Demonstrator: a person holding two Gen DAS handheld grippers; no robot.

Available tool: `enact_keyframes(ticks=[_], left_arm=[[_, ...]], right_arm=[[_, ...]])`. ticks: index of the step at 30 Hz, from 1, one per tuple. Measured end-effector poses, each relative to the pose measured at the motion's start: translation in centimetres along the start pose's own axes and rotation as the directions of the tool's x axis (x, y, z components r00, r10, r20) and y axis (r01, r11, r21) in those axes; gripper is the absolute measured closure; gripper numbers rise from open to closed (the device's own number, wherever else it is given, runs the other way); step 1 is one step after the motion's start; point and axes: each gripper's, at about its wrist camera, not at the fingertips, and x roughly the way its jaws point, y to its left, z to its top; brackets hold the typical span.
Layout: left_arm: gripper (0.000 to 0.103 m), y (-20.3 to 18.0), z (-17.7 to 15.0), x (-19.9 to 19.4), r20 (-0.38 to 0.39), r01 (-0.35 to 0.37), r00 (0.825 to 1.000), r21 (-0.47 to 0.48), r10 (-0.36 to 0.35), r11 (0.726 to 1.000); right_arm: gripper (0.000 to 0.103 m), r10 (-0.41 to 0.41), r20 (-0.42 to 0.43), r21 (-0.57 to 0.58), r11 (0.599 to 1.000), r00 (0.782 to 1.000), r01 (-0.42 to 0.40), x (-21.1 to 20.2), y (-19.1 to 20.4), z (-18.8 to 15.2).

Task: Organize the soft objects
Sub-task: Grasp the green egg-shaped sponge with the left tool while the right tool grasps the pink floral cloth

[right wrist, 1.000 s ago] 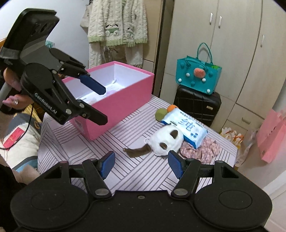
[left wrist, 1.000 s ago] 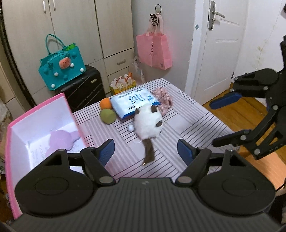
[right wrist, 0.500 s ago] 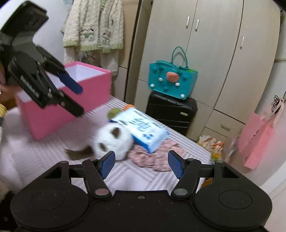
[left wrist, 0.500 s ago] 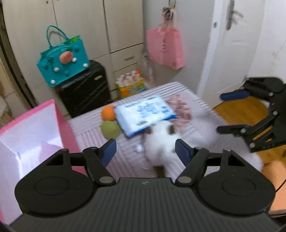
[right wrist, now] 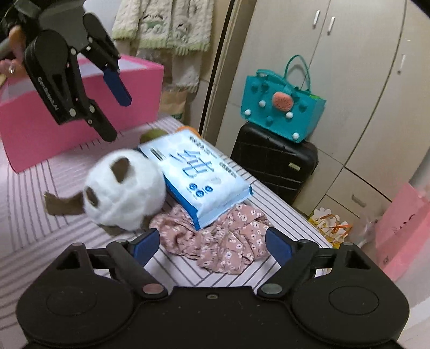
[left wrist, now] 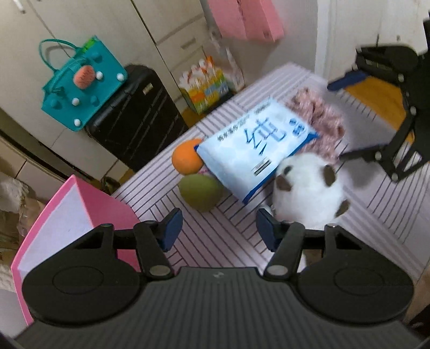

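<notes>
A white plush toy (left wrist: 306,188) with brown ears and tail lies on the striped table (left wrist: 381,198); it also shows in the right wrist view (right wrist: 123,190). A blue tissue pack (left wrist: 255,150) leans on a pink floral cloth (right wrist: 223,241). An orange ball (left wrist: 186,158) and a green ball (left wrist: 200,192) lie beside the pack. My left gripper (left wrist: 219,231) is open and empty above the table near the green ball. My right gripper (right wrist: 212,244) is open and empty just above the floral cloth. The open pink box (right wrist: 80,107) stands at the table's left.
A black suitcase (right wrist: 274,161) with a teal bag (right wrist: 279,107) on it stands beyond the table by the wardrobe. A pink tote (left wrist: 247,18) hangs on the wall. A carton of small bottles (left wrist: 207,88) sits on the floor.
Both grippers have moved forward toward the pile; the left one has tilted and come closer to the balls and pack, the right one has come down close over the floral cloth. Both stay open.
</notes>
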Motion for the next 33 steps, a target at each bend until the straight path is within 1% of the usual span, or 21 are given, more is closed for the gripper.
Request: enact_keyframes(ticks=[1, 3, 6, 8, 13, 17, 21, 23, 28, 33], left_arm=[[0.047, 0.2, 0.3, 0.5, -0.019, 0.003, 1.0, 0.005, -0.003, 1.0], [0.048, 0.5, 0.6, 1.2, -0.034, 0.005, 0.999, 0.02, -0.004, 1.0], [0.048, 0.9, 1.1, 1.9, -0.042, 0.007, 0.999, 0.036, -0.006, 0.999], [0.048, 1.2, 1.4, 2.4, -0.056, 0.016, 0.998, 0.046, -0.013, 0.999], [0.048, 2.1, 2.5, 3.5, -0.104, 0.064, 0.993, 0.07, -0.057, 0.995], [0.048, 3.3, 3.1, 4.0, -0.113, 0.102, 0.989, 0.044, -0.096, 0.994], [0.048, 4.2, 3.3, 4.1, -0.074, 0.126, 0.989, 0.003, -0.126, 0.992], [0.048, 4.5, 3.4, 4.3, -0.071, 0.135, 0.988, -0.002, -0.135, 0.991], [0.048, 4.3, 3.8, 5.2, -0.094, 0.132, 0.987, 0.007, -0.131, 0.991], [0.048, 4.4, 3.6, 6.5, -0.133, 0.131, 0.982, -0.011, -0.131, 0.991]], right_arm=[[0.014, 0.009, -0.005, -0.002, 1.0, 1.0, -0.009, 0.4, -0.2, 0.0], [0.014, 0.032, -0.003, -0.002, 0.999, 0.999, -0.032, 0.9, -0.6, -0.1], [0.013, 0.065, 0.003, -0.013, 0.998, 0.998, -0.065, 1.4, -1.0, -0.2], [0.012, 0.071, -0.006, -0.028, 0.997, 0.997, -0.072, 1.8, -1.2, -0.2], [0.011, 0.112, -0.032, -0.048, 0.992, 0.993, -0.113, 2.8, -1.7, -0.1], [0.011, 0.144, -0.038, -0.05, 0.988, 0.989, -0.146, 3.2, -2.2, -0.1], [0.011, 0.174, -0.037, -0.036, 0.984, 0.984, -0.175, 3.5, -2.8, -0.1], [0.011, 0.186, -0.038, -0.021, 0.982, 0.982, -0.187, 3.9, -3.3, -0.1], [0.011, 0.194, -0.038, -0.009, 0.981, 0.98, -0.195, 4.1, -3.3, 0.0], [0.012, 0.182, -0.026, 0.0, 0.983, 0.983, -0.182, 4.0, -2.9, -0.2]])
